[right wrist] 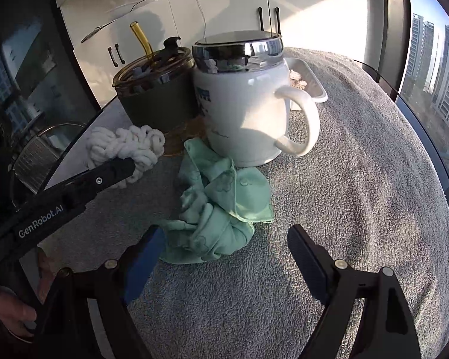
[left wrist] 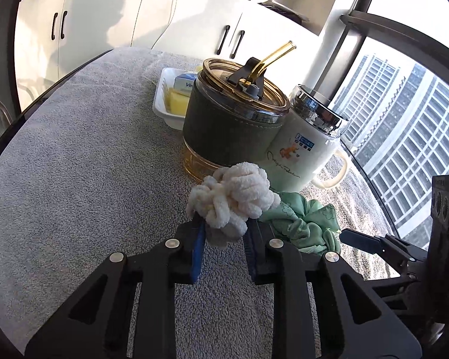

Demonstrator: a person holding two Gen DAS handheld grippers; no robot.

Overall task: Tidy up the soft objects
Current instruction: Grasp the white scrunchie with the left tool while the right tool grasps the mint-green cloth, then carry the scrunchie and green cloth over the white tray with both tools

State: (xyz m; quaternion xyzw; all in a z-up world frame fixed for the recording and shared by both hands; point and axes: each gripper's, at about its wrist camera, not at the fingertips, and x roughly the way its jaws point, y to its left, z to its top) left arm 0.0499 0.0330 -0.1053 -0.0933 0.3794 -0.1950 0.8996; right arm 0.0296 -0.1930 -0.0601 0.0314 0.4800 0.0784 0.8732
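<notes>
A cream chunky-knit scrunchie is clamped between my left gripper's blue-padded fingers, in front of the cups; it also shows in the right wrist view with the left gripper's finger over it. A mint-green fabric scrunchie lies on the grey towel just right of it, against the white mug; it also shows in the left wrist view. My right gripper is open, its fingers on either side of the green scrunchie's near end, the left pad touching it.
An amber tumbler with a dark sleeve and straw and a white mug with a chrome lid stand close behind the scrunchies. A white tray with small items sits further back. The grey towel covers the round table; windows lie to the right.
</notes>
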